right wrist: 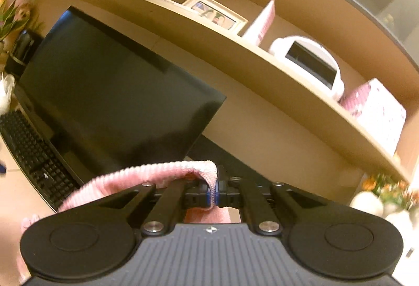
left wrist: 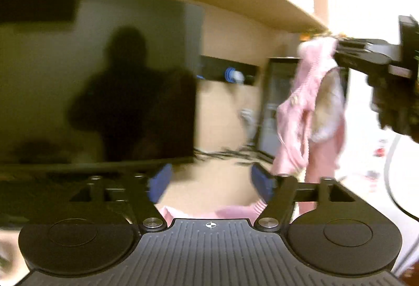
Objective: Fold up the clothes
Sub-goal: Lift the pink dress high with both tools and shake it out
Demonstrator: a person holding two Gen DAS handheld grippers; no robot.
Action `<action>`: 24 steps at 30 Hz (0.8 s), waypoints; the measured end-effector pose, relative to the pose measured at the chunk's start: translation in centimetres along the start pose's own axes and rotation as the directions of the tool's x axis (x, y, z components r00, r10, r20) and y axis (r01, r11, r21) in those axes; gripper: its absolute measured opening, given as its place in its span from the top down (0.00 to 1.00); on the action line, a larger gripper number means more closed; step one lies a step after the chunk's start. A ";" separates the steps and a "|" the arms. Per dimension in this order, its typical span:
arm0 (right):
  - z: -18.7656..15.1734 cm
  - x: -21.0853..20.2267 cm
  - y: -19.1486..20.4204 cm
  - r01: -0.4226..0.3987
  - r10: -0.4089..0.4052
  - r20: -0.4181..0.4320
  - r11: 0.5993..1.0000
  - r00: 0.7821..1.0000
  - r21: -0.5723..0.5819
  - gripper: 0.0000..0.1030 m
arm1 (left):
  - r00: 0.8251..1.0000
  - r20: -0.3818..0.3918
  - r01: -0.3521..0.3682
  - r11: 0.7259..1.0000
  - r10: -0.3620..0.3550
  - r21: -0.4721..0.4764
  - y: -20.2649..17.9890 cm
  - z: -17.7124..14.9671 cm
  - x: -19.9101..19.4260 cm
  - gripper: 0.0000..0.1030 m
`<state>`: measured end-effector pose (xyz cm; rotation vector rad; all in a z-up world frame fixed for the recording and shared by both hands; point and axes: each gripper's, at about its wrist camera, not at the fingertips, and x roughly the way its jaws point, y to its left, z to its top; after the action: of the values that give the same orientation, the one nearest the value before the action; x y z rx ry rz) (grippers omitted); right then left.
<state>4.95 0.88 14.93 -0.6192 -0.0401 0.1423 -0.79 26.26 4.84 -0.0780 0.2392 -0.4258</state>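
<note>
A pink knitted garment (left wrist: 301, 115) hangs in the air at the right of the left wrist view, held up by its top edge in my right gripper (left wrist: 339, 50). In the right wrist view, the right gripper (right wrist: 213, 193) is shut on a ribbed hem of the pink garment (right wrist: 146, 176), which drapes off to the left over the fingers. My left gripper (left wrist: 210, 181) stands open with its blue pads (left wrist: 159, 183) wide apart and nothing between them. A strip of the pink fabric shows just below it. The picture is blurred.
A dark monitor (right wrist: 110, 92) stands ahead with a black keyboard (right wrist: 34, 155) to its left. Above runs a wooden shelf (right wrist: 262, 60) with a photo frame (right wrist: 217, 13), a white device (right wrist: 309, 63) and a pink box (right wrist: 374, 107). Flowers (right wrist: 387, 189) stand at right.
</note>
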 end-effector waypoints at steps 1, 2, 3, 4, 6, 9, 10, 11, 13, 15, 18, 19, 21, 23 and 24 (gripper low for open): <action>0.2 -0.1 -0.2 0.001 -0.001 0.001 1.000 1.000 -0.011 0.97 | 0.999 -0.007 0.035 0.999 -0.035 0.006 -0.7 -0.5 0.6 0.18; 0.5 -0.3 -0.5 0.004 -0.004 0.002 1.000 1.000 -0.019 0.97 | 0.998 -0.015 0.069 0.997 -0.069 0.016 -1.3 -1.1 1.1 0.16; 0.6 -0.4 -0.8 0.008 -0.008 0.004 1.000 1.000 -0.025 0.97 | 0.994 -0.020 0.106 0.994 -0.105 0.031 -2.1 -1.5 1.7 0.15; 0.8 -0.6 -1.1 0.011 -0.011 0.005 1.000 1.000 -0.027 0.97 | 0.989 -0.026 0.145 0.988 -0.144 0.050 -2.9 -1.9 2.3 0.11; 1.2 -1.0 -1.8 0.018 -0.018 0.011 1.000 1.000 -0.025 0.97 | 0.977 -0.035 0.215 0.972 -0.212 0.094 -4.6 -2.7 3.3 0.07; 1.8 -1.5 -2.6 0.024 -0.024 0.025 1.000 0.999 -0.015 0.97 | 0.970 -0.043 0.242 0.954 -0.238 0.178 -6.6 -3.2 5.4 0.05; 1.9 -1.7 -2.8 0.028 -0.028 0.031 1.000 0.999 -0.011 0.97 | 0.971 -0.045 0.240 0.950 -0.236 0.200 -7.0 -3.2 6.3 0.05; 2.0 -2.0 -3.0 0.034 -0.033 0.036 0.999 0.999 -0.008 0.97 | 0.971 -0.047 0.239 0.948 -0.234 0.210 -7.3 -3.2 7.1 0.04; 2.1 -2.4 -3.5 0.043 -0.043 0.040 0.999 0.998 0.005 0.97 | 0.981 -0.065 0.192 0.956 -0.182 0.224 -7.7 -3.2 9.9 0.04; 1.9 -2.9 -4.2 0.060 -0.061 0.037 0.998 0.997 0.026 0.97 | 0.989 -0.088 0.135 0.960 -0.117 0.246 -8.0 -3.3 12.4 0.16; 1.5 -4.0 -5.6 0.094 -0.096 0.019 0.993 0.995 0.074 0.97 | 0.992 -0.125 0.035 0.965 -0.003 0.258 -7.1 -2.3 13.5 0.94; 1.4 -4.3 -6.4 0.106 -0.108 0.010 0.989 0.994 0.099 0.97 | 0.994 -0.104 0.008 0.970 0.018 0.245 -6.5 -1.3 12.8 0.94; 0.9 -4.8 -8.2 0.132 -0.131 -0.013 0.978 0.991 0.162 0.97 | 0.997 -0.056 -0.038 0.973 0.052 0.226 -5.3 1.2 11.0 0.94; 0.3 -5.4 -9.7 0.142 -0.137 -0.036 0.962 0.990 0.233 0.97 | 0.998 0.021 -0.067 0.966 0.064 0.249 -4.6 4.6 8.0 0.94; -0.1 -5.6 -10.4 0.142 -0.134 -0.046 0.954 0.990 0.265 0.97 | 0.996 0.053 -0.078 0.960 0.066 0.267 -4.3 6.0 6.6 0.94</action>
<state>0.72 -8.34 20.93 -0.3464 -0.0365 0.0028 4.83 19.70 9.81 0.1880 0.1389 -0.3801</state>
